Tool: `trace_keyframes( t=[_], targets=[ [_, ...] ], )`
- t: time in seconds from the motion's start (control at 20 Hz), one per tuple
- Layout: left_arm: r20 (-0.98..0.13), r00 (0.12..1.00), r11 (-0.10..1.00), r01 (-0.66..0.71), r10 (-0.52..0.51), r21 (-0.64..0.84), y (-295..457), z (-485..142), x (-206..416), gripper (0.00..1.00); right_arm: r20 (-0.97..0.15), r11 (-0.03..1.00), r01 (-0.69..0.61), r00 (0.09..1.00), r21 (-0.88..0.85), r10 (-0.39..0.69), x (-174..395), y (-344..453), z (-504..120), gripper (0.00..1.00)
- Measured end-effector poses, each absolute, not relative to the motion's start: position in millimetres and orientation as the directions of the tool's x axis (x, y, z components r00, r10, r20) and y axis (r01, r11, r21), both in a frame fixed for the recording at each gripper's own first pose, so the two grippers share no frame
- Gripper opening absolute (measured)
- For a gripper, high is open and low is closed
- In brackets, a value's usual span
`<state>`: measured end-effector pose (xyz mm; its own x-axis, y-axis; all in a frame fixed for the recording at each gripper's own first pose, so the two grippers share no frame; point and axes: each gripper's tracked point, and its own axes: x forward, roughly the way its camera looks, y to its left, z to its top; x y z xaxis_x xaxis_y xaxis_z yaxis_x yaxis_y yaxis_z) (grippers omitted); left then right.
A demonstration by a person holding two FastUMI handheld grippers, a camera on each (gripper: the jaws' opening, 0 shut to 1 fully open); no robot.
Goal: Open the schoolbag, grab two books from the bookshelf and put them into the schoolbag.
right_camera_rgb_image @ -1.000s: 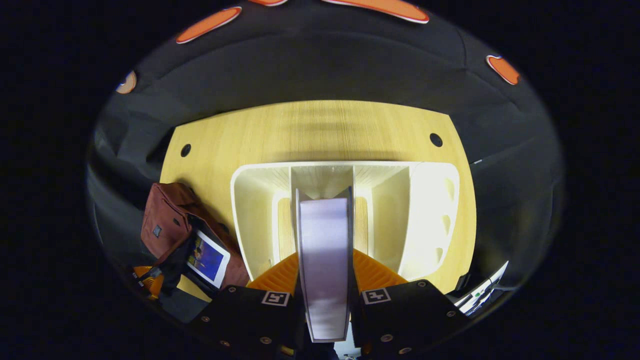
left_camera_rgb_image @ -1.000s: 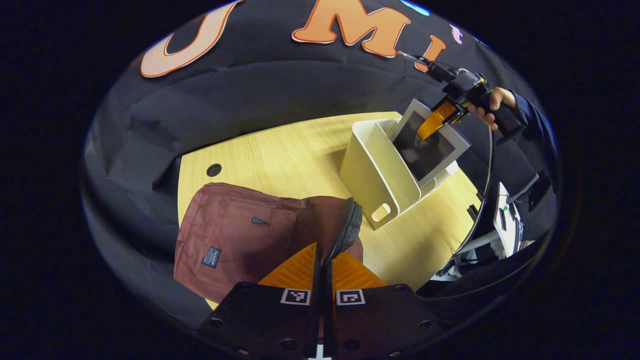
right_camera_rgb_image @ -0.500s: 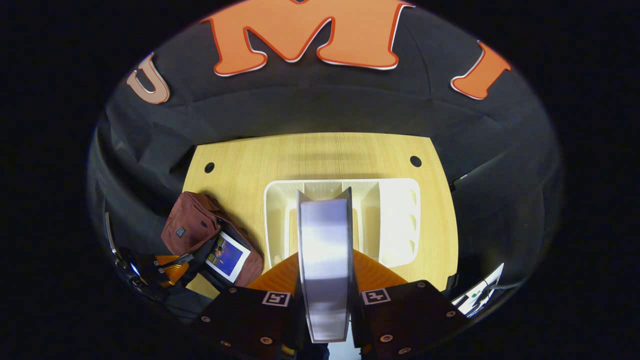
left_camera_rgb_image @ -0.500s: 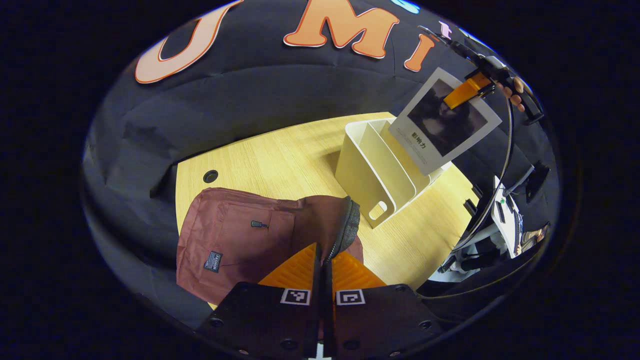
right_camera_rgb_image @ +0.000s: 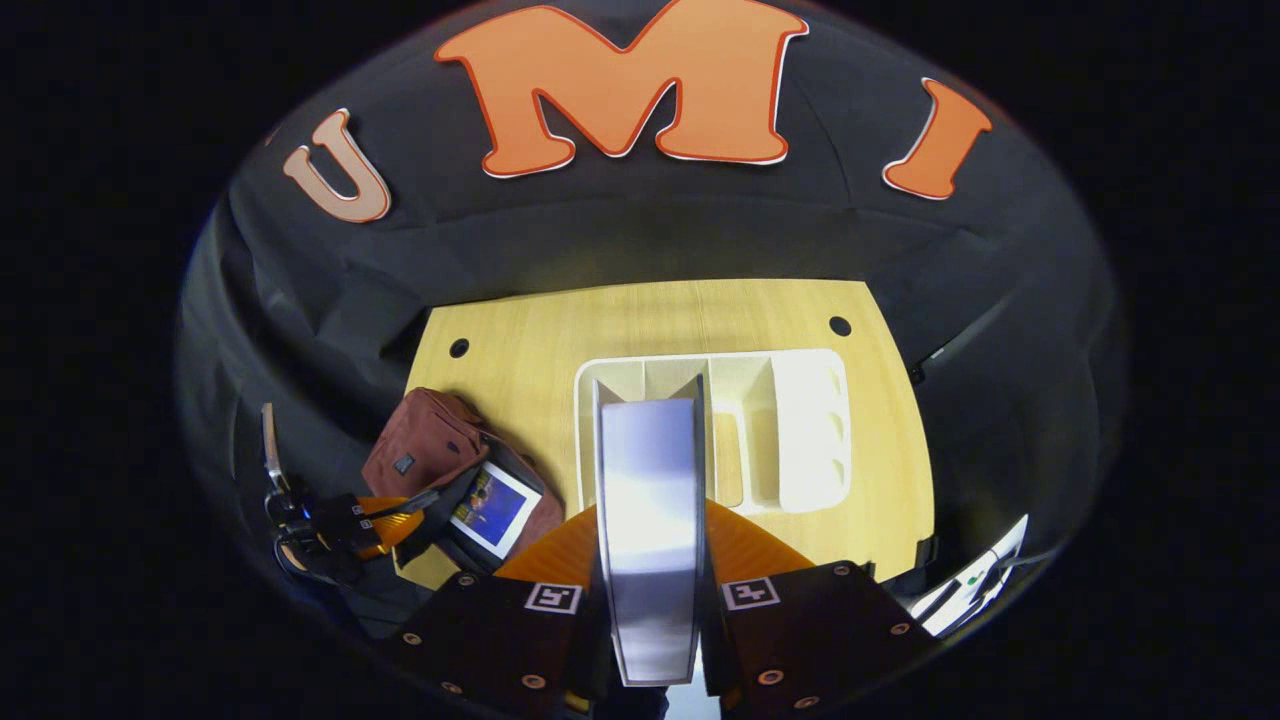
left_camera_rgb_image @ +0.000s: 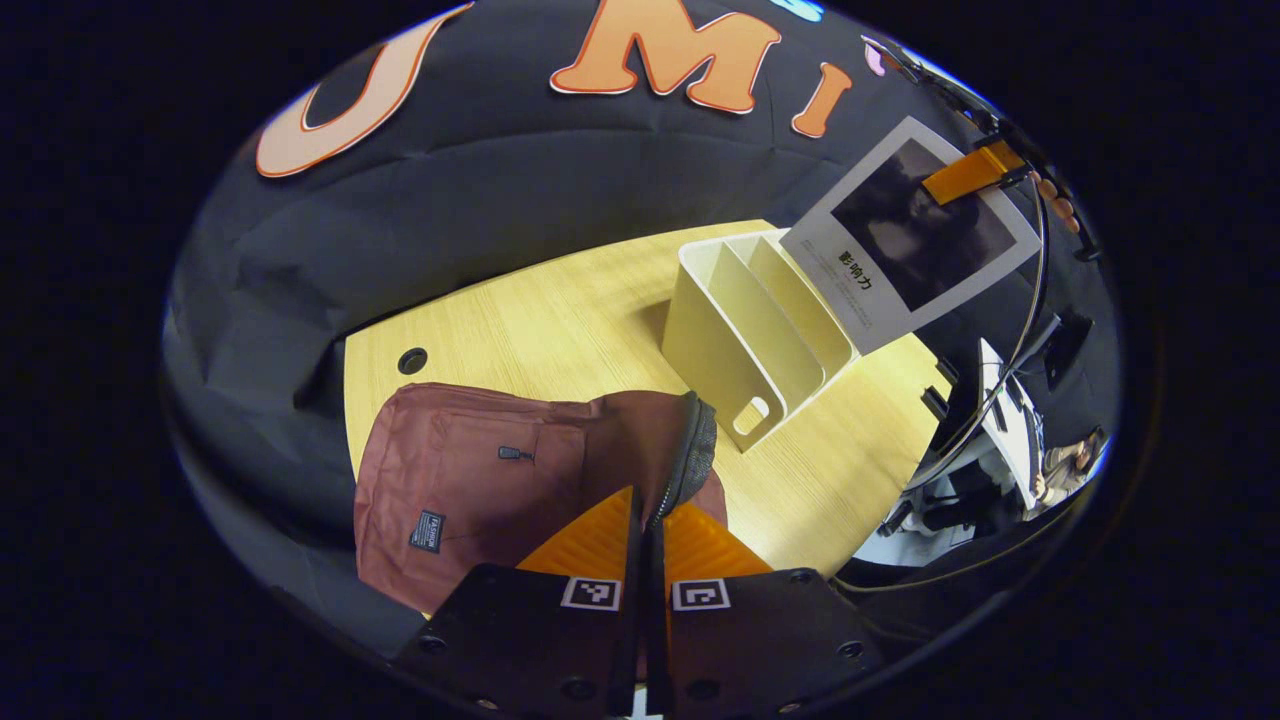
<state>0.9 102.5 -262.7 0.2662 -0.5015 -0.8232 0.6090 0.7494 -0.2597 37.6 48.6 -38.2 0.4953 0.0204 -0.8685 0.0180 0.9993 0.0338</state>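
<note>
Maroon fabric covers the schoolbag (left_camera_rgb_image: 480, 480), which lies on the near left part of the pale wooden table (left_camera_rgb_image: 560, 310). Its dark zipper edge (left_camera_rgb_image: 695, 455) is pinched between the fingers of the left gripper (left_camera_rgb_image: 645, 520), which are pressed almost together on that rim so the mouth is held up. In the right gripper view the bag (right_camera_rgb_image: 425, 455) sits to the left of the bookshelf, and a book with a blue cover (right_camera_rgb_image: 495, 508) rests in its open mouth, partly out; the left gripper (right_camera_rgb_image: 385, 520) shows beside it with a hand (right_camera_rgb_image: 300, 525) behind.

Farther right on the table stands the cream bookshelf (left_camera_rgb_image: 745, 335), a plastic file holder with upright dividers and a handle slot in its near end. From above, in the right gripper view, the bookshelf (right_camera_rgb_image: 800, 430) has its compartments open to the camera.

The right gripper (right_camera_rgb_image: 650, 540) holds a second book (right_camera_rgb_image: 650, 520) edge-on between both fingers, its pale page block standing upright above the bookshelf's left compartments. In the left gripper view this grey-bordered book (left_camera_rgb_image: 915, 235) with a dark cover picture hangs in the air, clear of the holder and tilted, gripped at its top corner by the right gripper (left_camera_rgb_image: 968, 172), with fingers of a hand (left_camera_rgb_image: 1055, 200) just behind.
</note>
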Motion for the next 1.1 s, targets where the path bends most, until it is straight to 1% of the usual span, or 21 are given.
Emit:
trace_keyframes(
  t=[0.2,0.35,0.55,0.7,0.9,1.1],
  targets=[
    [-0.821,0.260,0.734,0.630,-0.508,-0.255,103.5,-262.3,2.3,0.05,-0.871,0.993,0.055,0.487,0.108,0.068,16.8,64.6,-59.2,0.36],
    [-0.821,0.256,0.727,0.638,-0.511,-0.253,106.0,-262.8,3.3,0.05,-0.864,0.976,0.081,0.485,0.200,0.137,2.4,86.7,-81.3,0.36],
    [-0.823,0.250,0.721,0.647,-0.510,-0.250,107.9,-258.9,5.1,0.05,-0.831,0.924,0.106,0.484,0.367,0.275,-11.4,130.2,-111.0,0.36],
    [-0.828,0.250,0.722,0.648,-0.502,-0.242,109.7,-257.8,4.7,0.05,-0.802,0.883,0.121,0.486,0.454,0.346,-14.9,155.2,-132.8,0.36],
    [-0.831,0.257,0.730,0.642,-0.493,-0.234,105.4,-254.8,8.1,0.05,-0.772,0.828,0.147,0.478,0.542,0.420,-22.4,182.4,-164.4,0.36],
    [-0.830,0.267,0.741,0.628,-0.490,-0.235,102.6,-254.3,12.5,0.05,-0.747,0.782,0.179,0.479,0.597,0.460,-23.1,211.4,-196.3,0.35]
  ],
)
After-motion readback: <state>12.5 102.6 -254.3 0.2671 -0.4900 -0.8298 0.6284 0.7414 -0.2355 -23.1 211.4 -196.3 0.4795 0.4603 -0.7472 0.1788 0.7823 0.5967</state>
